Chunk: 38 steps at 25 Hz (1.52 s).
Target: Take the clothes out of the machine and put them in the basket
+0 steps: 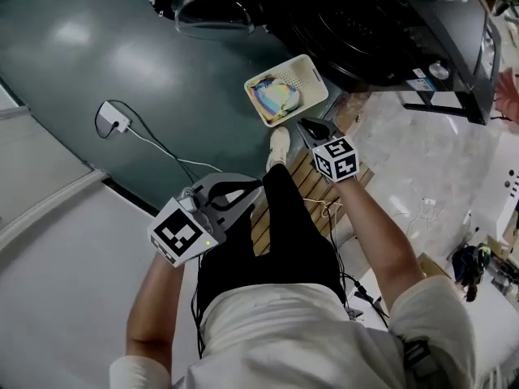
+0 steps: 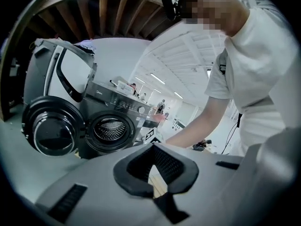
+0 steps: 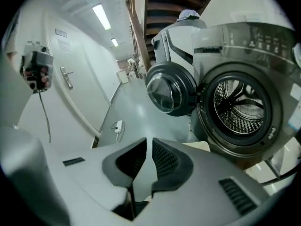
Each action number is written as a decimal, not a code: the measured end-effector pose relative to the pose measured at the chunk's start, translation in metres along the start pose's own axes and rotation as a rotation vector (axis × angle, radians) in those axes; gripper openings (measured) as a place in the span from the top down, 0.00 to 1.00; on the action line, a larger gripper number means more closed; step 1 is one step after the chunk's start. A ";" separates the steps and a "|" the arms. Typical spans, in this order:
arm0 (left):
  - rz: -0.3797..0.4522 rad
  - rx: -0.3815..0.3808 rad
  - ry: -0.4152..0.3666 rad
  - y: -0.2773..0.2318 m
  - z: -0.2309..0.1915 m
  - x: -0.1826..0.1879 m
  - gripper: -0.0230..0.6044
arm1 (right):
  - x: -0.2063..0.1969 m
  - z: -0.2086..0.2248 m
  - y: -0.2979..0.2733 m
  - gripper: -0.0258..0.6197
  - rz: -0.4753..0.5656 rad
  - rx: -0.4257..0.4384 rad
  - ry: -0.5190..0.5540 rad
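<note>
The floor (image 1: 81, 47) is dark grey-green and smooth, with soft reflections of light. To the right it changes to a pale, marbled part (image 1: 422, 160). Between the two lies a board of wooden slats (image 1: 312, 181), and a pale shoe (image 1: 278, 146) stands on it. The cream basket (image 1: 314, 83) sits on the dark floor, just before the machine (image 1: 365, 23). Well apart, a white plug (image 1: 112, 120) lies with its thin cable (image 1: 162, 148) running toward the slats.
</note>
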<state>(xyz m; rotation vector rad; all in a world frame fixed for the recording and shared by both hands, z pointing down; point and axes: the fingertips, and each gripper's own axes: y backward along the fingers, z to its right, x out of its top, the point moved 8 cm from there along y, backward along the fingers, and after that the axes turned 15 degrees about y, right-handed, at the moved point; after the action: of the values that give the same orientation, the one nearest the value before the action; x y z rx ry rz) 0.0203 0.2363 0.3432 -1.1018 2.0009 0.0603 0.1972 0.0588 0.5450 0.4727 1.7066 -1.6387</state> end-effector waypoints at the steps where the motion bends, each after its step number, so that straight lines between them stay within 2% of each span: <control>1: 0.004 0.013 -0.005 0.011 0.005 0.003 0.97 | 0.008 -0.008 0.016 0.90 0.018 0.000 0.001; 7: 0.016 0.052 -0.075 0.062 0.040 0.021 0.97 | 0.058 -0.055 0.097 0.92 0.090 0.011 0.028; 13: 0.052 0.086 -0.101 0.084 0.079 0.037 0.97 | 0.108 -0.097 0.168 0.93 0.172 0.015 0.077; 18: 0.067 0.142 -0.068 0.099 0.111 0.045 0.97 | 0.144 -0.133 0.229 0.94 0.245 0.033 0.146; 22: 0.067 0.154 -0.052 0.110 0.133 0.037 0.97 | 0.148 -0.165 0.265 0.95 0.261 0.037 0.206; 29: 0.073 0.168 -0.062 0.130 0.159 0.027 0.97 | 0.146 -0.200 0.304 0.95 0.310 0.015 0.170; 38: 0.092 0.139 -0.088 0.137 0.173 0.026 0.97 | 0.150 -0.212 0.328 0.95 0.346 -0.038 0.171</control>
<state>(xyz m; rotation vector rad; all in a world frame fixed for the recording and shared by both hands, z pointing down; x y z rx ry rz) 0.0253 0.3728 0.1680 -0.9039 1.9460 0.0171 0.2725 0.2744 0.1950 0.8590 1.6628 -1.3451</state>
